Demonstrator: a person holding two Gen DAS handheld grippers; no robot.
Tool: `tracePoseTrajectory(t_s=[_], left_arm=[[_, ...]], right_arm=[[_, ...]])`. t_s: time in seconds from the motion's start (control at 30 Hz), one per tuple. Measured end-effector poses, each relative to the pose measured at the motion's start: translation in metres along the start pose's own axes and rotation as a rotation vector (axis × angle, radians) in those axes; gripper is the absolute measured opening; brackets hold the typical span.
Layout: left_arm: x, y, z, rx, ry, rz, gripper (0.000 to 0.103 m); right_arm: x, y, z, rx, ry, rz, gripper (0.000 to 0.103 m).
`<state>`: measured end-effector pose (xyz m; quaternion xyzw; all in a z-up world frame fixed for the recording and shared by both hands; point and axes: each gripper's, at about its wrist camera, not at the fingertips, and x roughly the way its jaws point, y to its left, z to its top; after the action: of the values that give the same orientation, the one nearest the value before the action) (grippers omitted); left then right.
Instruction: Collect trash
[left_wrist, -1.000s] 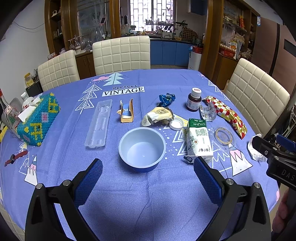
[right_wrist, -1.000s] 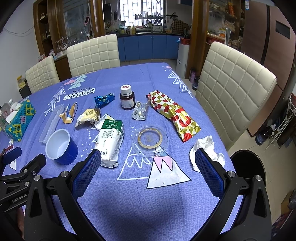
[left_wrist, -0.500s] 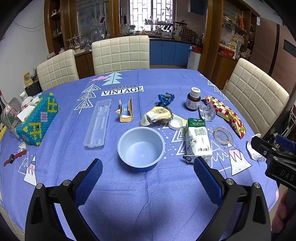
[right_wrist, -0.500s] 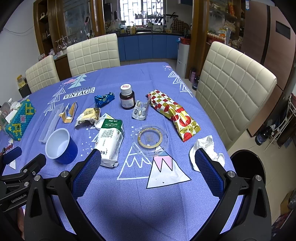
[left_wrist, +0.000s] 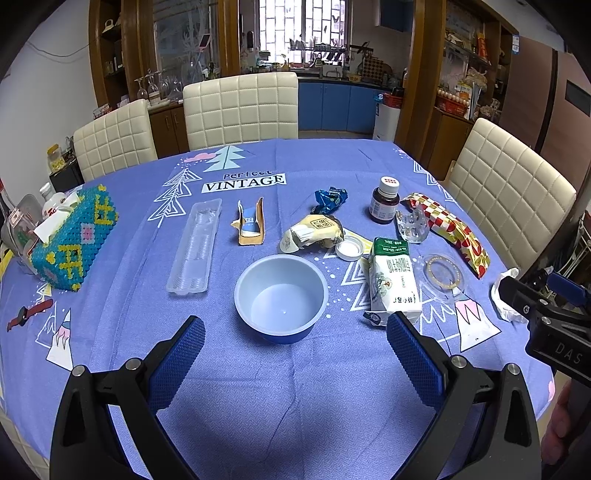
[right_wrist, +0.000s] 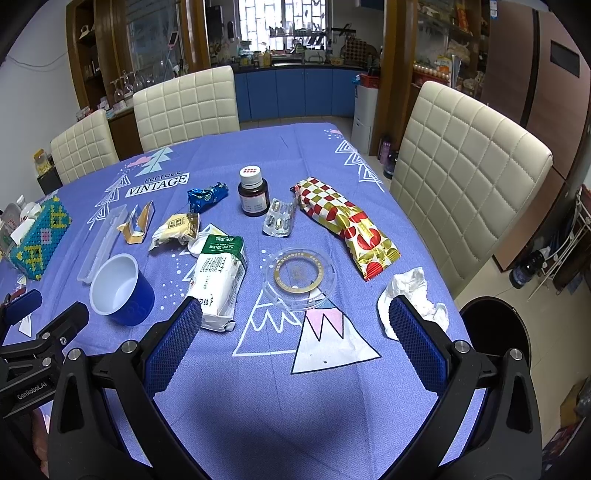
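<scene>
Beyond table edge, black bin (right_wrist: 496, 325) visible only from right wrist

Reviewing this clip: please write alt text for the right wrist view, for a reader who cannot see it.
The open right gripper hovers over a table with a purple printed cloth, strewn with trash: a crumpled tissue, a red-and-gold checked wrapper, a clear round lid, a white carton lying flat and a blue cup. The left gripper shows at lower left.
</scene>
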<state>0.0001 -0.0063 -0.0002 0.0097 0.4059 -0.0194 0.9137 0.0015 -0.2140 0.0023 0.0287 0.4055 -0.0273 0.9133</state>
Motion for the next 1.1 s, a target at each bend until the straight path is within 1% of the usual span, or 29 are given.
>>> tracePoseTrajectory(t_s=[0.43,0.73,0.83,0.93,0.97,1.1], left_arm=[[-0.001,0.002,0.0,0.002,-0.001,0.001,0.096],[0.005,-0.005,0.004,0.003,0.009,-0.002,0.096],[0.001,0.002,0.005,-0.001,0.011,-0.003,0.096],[0.006,0.003,0.006,-0.007,0.021,-0.002,0.096],[0.012,0.006,-0.001,-0.009,0.027,0.0,0.096],[0.029,0.009,-0.007,-0.02,0.068,0.005,0.096]], right_arm=[[0.001,-0.001,-0.001,0.002,0.0,0.0,0.1],[0.003,-0.002,-0.002,0.002,0.004,-0.001,0.1],[0.007,-0.003,-0.004,0.001,0.012,-0.001,0.1],[0.013,-0.003,-0.006,-0.001,0.02,-0.001,0.1],[0.015,-0.003,-0.007,-0.003,0.021,-0.001,0.1],[0.026,-0.003,-0.013,-0.009,0.032,-0.003,0.1]])
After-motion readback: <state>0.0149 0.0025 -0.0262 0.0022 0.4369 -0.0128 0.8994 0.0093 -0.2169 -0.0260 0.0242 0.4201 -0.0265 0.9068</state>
